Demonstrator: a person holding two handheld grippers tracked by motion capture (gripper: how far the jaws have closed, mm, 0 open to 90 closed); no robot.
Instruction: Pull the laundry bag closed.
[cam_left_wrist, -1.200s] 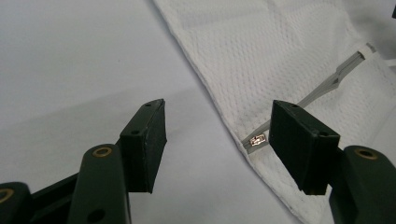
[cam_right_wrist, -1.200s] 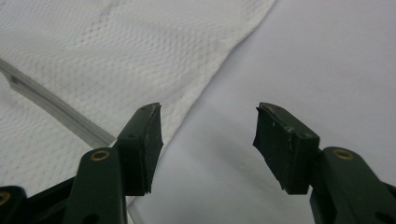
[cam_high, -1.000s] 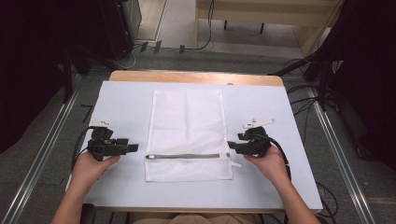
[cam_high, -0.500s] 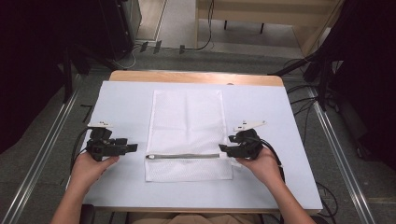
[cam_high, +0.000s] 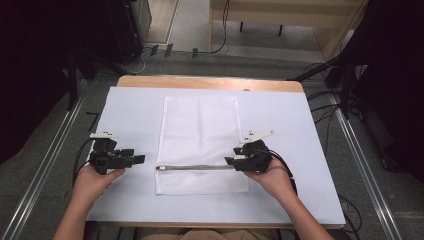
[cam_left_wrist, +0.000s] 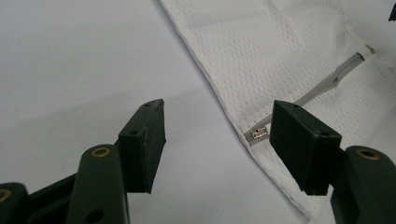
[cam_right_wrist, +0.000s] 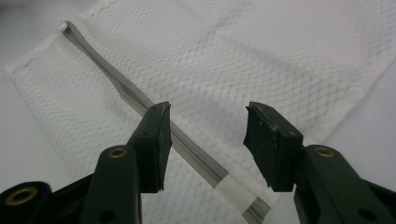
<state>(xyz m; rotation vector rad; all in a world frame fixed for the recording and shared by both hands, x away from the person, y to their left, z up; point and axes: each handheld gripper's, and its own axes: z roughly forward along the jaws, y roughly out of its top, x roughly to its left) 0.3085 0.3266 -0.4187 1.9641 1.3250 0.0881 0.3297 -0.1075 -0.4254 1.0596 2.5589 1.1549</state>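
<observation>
1. Between our two grippers lies the white mesh laundry bag (cam_high: 202, 142), flat on the white table cover (cam_high: 130, 110), its grey zipper (cam_high: 196, 167) running from one gripper toward the other.
2. Our right gripper (cam_high: 231, 161) sits at the bag's right edge, over the zipper's end. In the right gripper view the zipper (cam_right_wrist: 154, 112) passes just under the left pad and runs on below the gap.
3. Its jaws have just been closing and now stand half apart. The mesh (cam_right_wrist: 261, 60) lies beneath them; the pads press on nothing.
4. Our left gripper (cam_high: 140, 159) stands off the bag's left edge, near but apart, over bare table cover.
5. Its jaws gape wide with nothing between them. In the left gripper view the metal zipper pull (cam_left_wrist: 258, 133) shows just beside the right pad, at the bag's hem (cam_left_wrist: 219, 100).
</observation>
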